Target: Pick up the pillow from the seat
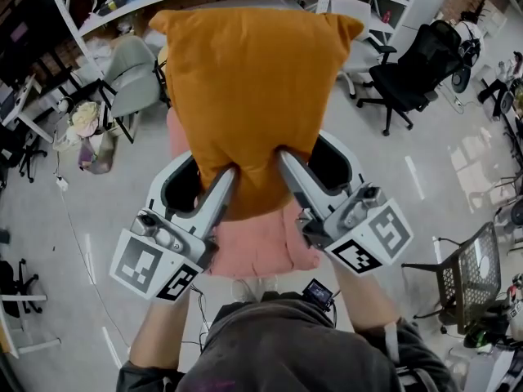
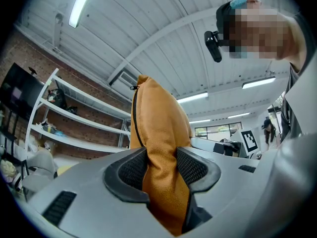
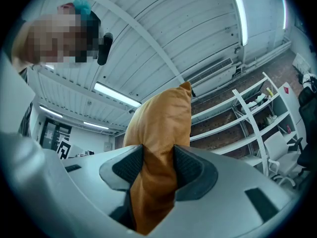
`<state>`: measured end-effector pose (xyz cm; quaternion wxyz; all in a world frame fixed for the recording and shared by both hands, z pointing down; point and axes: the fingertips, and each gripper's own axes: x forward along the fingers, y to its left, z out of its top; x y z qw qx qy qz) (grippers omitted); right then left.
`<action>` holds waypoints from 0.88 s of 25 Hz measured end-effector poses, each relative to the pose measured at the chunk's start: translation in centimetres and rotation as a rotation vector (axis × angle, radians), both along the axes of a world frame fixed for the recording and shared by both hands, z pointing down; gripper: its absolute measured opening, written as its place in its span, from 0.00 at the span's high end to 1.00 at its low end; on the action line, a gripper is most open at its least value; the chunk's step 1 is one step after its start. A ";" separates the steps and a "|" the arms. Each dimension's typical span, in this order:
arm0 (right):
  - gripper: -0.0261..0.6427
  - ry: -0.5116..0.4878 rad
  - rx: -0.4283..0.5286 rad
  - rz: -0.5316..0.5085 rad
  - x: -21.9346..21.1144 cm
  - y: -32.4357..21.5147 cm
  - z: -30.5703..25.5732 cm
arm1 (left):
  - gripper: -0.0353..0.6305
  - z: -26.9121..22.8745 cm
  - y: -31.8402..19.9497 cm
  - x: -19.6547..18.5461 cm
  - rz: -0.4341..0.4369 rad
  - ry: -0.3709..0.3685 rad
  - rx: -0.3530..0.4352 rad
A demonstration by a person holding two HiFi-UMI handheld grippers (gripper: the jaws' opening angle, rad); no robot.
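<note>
Pillow [image 1: 253, 96]: hanging upright over the pink seat [image 1: 263, 256], lifted by its lower edge.
Left hand-held gripper [image 1: 222, 178]: clamping that edge.
Right hand-held gripper [image 1: 288, 160]: pinching it alongside.

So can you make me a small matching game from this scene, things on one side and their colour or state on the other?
1 pillow
2 seat
3 office chair
4 left tool

A pink, under the pillow
B black, on the floor at the right
C orange, held up in the air
D shut on the pillow's lower edge

Pairs: 1-C, 2-A, 3-B, 4-D
</note>
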<state>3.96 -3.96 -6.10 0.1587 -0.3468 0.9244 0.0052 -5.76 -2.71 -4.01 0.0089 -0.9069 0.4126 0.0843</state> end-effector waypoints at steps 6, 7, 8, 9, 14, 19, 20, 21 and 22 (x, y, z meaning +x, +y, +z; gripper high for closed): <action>0.68 0.002 -0.004 0.002 -0.2 -0.2 0.1 | 0.66 0.2 -0.2 -0.2 0.000 0.005 -0.006; 0.68 0.002 -0.005 0.001 -0.3 -0.3 0.2 | 0.66 0.2 -0.2 -0.2 -0.001 0.006 -0.006; 0.68 0.001 -0.006 0.000 -0.3 -0.3 0.2 | 0.66 0.3 -0.3 -0.3 -0.002 0.006 -0.007; 0.68 0.000 -0.007 -0.001 -0.3 -0.4 0.3 | 0.66 0.3 -0.3 -0.3 -0.002 0.006 -0.007; 0.68 -0.003 -0.009 -0.002 -0.2 -0.4 0.3 | 0.66 0.3 -0.4 -0.2 -0.002 0.006 -0.007; 0.68 -0.004 -0.012 0.000 -0.3 -0.7 0.6 | 0.66 0.6 -0.6 -0.3 -0.001 0.009 -0.010; 0.68 -0.003 -0.013 0.000 -0.3 -0.7 0.8 | 0.66 0.8 -0.6 -0.3 0.000 0.009 -0.011; 0.68 -0.003 -0.015 0.000 -0.3 -0.8 1.0 | 0.66 1.0 -0.7 -0.3 0.000 0.010 -0.013; 0.68 -0.003 -0.016 0.000 -0.3 -0.8 1.1 | 0.66 1.1 -0.8 -0.3 0.000 0.011 -0.015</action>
